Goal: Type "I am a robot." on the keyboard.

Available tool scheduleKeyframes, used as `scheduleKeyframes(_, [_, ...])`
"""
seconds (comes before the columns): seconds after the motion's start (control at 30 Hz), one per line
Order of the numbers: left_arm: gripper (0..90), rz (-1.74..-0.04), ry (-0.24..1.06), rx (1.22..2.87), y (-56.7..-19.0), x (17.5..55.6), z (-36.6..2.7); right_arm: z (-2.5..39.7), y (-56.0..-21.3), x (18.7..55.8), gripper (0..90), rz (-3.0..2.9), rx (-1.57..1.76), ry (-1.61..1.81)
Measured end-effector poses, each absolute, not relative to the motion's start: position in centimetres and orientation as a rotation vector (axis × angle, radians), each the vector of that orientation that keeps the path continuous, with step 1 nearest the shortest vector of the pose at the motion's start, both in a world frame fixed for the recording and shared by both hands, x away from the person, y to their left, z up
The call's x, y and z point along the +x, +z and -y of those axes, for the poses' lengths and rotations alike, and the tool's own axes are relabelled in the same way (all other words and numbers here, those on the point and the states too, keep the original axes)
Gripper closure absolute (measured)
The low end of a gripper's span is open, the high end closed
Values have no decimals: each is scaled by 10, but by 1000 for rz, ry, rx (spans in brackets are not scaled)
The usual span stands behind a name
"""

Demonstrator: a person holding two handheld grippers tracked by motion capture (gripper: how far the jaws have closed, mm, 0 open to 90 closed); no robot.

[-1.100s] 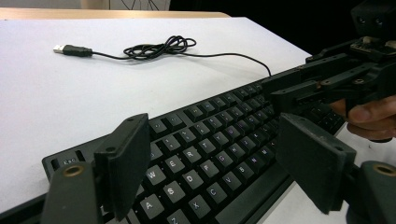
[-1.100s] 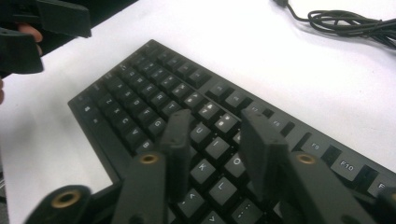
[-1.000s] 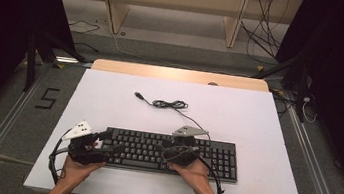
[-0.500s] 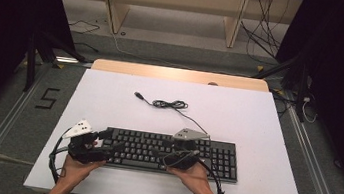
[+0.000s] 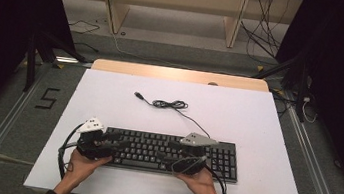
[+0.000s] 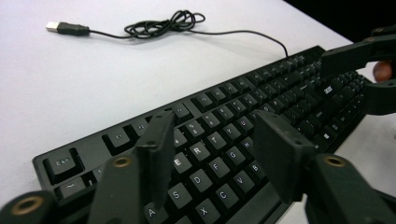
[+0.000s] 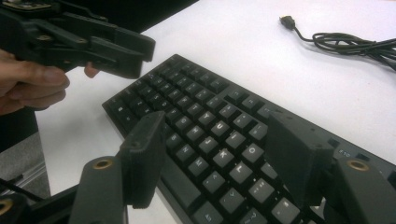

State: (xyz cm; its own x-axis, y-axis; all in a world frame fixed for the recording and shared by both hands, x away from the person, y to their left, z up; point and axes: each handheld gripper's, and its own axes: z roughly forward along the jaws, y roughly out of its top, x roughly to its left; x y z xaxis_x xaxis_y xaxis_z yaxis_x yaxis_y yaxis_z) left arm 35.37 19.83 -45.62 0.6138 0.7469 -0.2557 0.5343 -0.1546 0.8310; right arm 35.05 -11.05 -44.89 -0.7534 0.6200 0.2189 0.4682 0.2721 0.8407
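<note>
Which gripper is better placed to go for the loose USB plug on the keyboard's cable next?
Probably the left gripper. The black USB plug lies beyond the left half of the black keyboard, nearer that side; the right gripper sits mid-keyboard. Both stand open.

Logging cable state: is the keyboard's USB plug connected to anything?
Unplugged: the USB plug lies loose on the white table, its cable bunched.

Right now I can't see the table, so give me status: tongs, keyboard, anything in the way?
Left tongs open, over the keyboard's left end. Right tongs open, over its middle. Keyboard flat on white table. Its cable coiled behind, clear of both.
</note>
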Motion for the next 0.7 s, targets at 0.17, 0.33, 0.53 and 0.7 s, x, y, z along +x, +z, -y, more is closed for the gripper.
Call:
scheduleKeyframes(0.17, [616, -1032, 246, 1863, -456, 358, -193, 116, -448, 346, 375, -2372, 1022, 1492])
scheduleKeyframes(0.33, [765, -1004, 218, 1926, -456, 367, -180, 124, -447, 339, 347, -2364, 1022, 1489])
scheduleKeyframes(0.53, [876, -992, 198, 1979, -458, 375, -169, 130, -446, 335, 335, -2350, 1023, 1495])
scheduleKeyframes(0.7, [888, -995, 188, 2015, -461, 381, -161, 131, -446, 333, 333, -2350, 1023, 1494])
